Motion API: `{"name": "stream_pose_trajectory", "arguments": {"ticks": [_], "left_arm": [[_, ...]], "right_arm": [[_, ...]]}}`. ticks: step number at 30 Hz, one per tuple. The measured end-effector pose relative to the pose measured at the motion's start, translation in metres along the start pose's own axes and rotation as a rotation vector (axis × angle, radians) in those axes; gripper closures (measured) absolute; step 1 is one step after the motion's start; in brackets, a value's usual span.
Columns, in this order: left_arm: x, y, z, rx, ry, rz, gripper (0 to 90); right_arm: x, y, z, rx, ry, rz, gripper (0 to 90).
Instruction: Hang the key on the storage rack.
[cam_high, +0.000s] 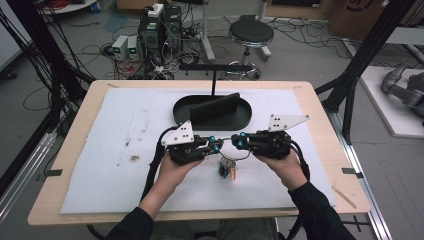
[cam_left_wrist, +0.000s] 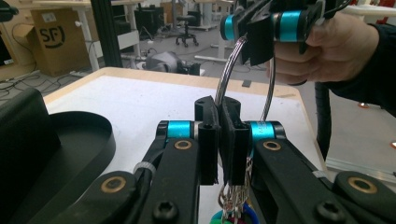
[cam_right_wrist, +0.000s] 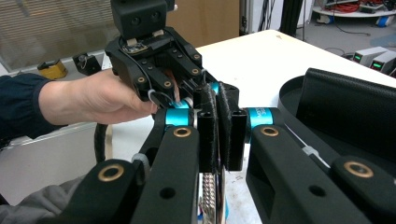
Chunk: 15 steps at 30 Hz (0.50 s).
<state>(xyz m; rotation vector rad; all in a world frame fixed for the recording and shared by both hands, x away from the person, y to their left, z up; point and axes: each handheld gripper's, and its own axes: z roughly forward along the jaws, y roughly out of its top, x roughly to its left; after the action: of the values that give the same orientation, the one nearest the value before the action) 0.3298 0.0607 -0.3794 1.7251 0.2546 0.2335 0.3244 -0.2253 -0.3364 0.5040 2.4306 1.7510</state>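
Both grippers meet over the middle of the white mat (cam_high: 125, 165) on the tabletop (cam_high: 320, 115), nose to nose, with a metal ring (cam_left_wrist: 229, 70) strung between them. The left gripper (cam_high: 216, 146) has its fingers (cam_left_wrist: 208, 140) closed tight on one side of the ring; the right gripper (cam_high: 240, 142) has its fingers (cam_right_wrist: 205, 135) clamped shut on the other side. Small keys and coloured tags (cam_high: 227, 170) dangle from the ring just above the mat. The black tray (cam_high: 245, 117) with its upright block sits farther off, holding nothing of the bunch. So the ring looks secured by both sides; whatever threading, opening or setting down follows is not yet done
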Motion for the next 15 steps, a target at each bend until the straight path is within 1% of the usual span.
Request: {"name": "stream_pose_trajectory", "arguments": {"ticks": [2,3,7,9,10,12,14,15], "left_arm": [[0.000,0.001,-0.002,-0.008,0.004,-0.001,86.1],[0.000,0.001,-0.003,-0.008,0.006,0.003,86.2],[0.001,0.002,-0.006,-0.022,0.017,-0.007,86.4],[0.003,0.003,-0.009,-0.024,0.029,-0.008,86.5],[0.003,0.003,-0.010,-0.027,0.034,-0.008,86.5],[0.004,0.004,-0.014,-0.029,0.047,-0.009,86.6],[0.006,0.005,-0.017,-0.035,0.058,-0.013,86.6],[0.007,0.006,-0.021,-0.037,0.068,-0.011,86.6]], "right_arm": [[0.000,0.000,0.000,0.000,0.001,-0.002,86.6],[0.000,0.000,-0.001,-0.001,-0.003,-0.006,85.9],[-0.003,0.000,-0.004,-0.012,-0.026,-0.015,81.8],[-0.004,0.000,-0.007,-0.017,-0.034,-0.008,79.4],[-0.006,0.000,-0.010,-0.028,-0.053,-0.012,77.3],[-0.008,-0.001,-0.014,-0.040,-0.070,-0.010,76.1],[-0.012,-0.002,-0.022,-0.055,-0.113,0.004,72.4],[-0.015,-0.003,-0.024,-0.062,-0.125,0.006,71.2]]}}
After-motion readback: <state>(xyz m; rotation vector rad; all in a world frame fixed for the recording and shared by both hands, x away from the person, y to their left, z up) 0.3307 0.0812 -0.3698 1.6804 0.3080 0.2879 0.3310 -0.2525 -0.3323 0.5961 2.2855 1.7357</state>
